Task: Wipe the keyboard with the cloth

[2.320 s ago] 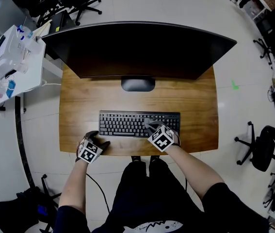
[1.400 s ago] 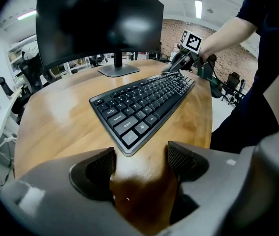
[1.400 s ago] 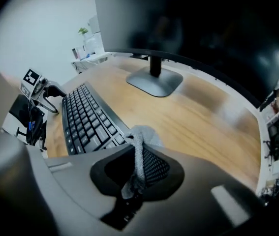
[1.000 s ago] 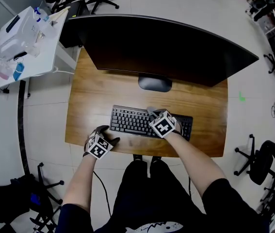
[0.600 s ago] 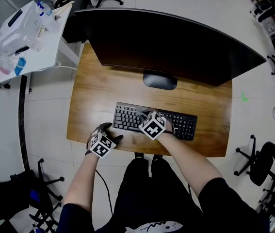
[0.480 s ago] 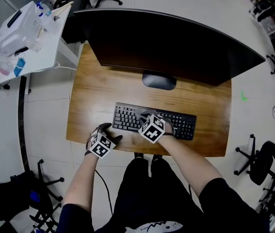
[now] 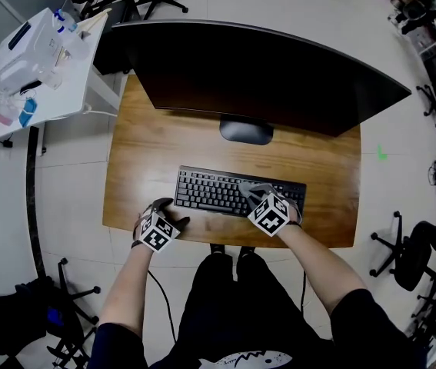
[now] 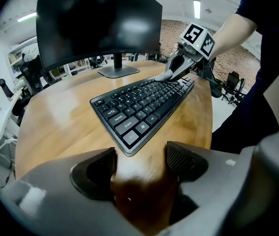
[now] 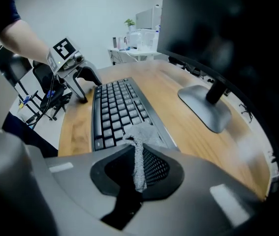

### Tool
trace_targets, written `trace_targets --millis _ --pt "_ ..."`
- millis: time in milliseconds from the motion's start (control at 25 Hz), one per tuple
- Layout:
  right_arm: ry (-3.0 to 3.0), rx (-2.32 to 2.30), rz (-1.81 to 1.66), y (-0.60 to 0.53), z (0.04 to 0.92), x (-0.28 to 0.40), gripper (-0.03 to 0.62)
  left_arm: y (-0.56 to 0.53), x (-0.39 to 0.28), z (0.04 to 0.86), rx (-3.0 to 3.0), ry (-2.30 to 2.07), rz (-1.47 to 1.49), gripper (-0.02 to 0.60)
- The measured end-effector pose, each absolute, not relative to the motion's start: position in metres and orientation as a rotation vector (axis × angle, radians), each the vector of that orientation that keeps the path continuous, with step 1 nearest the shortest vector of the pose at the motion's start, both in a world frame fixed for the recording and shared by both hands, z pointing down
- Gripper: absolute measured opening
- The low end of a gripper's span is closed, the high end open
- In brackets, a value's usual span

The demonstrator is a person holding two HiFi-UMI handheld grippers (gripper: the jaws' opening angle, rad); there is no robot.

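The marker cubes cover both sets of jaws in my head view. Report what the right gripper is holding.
Observer: The right gripper is shut on a grey cloth, pinched between its pads.
Operator: Now tell me where the cloth's free end sits.
Observer: It lies spread on the keys at the keyboard end nearest that gripper.
Operator: Give me the left gripper.
Observer: The left gripper is open with only the bare desk between its jaws, which have just been closing slightly.

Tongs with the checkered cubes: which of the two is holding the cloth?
The right tongs: their jaws pinch the grey cloth on the black keyboard. The left tongs, whose jaws have just closed slightly, stand open and empty above the wooden desk.
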State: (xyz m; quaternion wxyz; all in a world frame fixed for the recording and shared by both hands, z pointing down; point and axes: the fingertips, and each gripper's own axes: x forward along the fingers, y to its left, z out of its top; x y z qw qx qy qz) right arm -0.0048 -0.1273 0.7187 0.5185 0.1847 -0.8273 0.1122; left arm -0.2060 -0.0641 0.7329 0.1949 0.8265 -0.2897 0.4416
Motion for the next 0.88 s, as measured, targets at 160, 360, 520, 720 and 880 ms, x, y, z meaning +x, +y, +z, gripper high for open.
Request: trace_targets --millis 160,360,520,720,880 --pt "-1.927 0.526 0.310 -0.128 0.720 0.036 0.031 -0.064 -0.206 0.733 2.318 -0.812 1.243 0.324" --pt "-1.954 0.551 0.276 -0.128 0.704 0.023 0.031 -0.064 -0.205 0.734 2.317 -0.807 1.248 0.324" --pt "-2.058 0.483 0.271 -0.122 0.693 -0.045 0.031 -0.063 -0.205 0.733 2.323 -0.796 1.252 0.324" --pt "-2.064 0.335 0.200 -0.105 0.707 -0.108 0.031 -0.065 -0.206 0.733 2.327 -0.781 1.265 0.324" --pt "-2.040 0.318 0.207 -0.095 0.719 -0.094 0.031 -0.064 -0.203 0.733 2.331 -0.776 1.260 0.324"
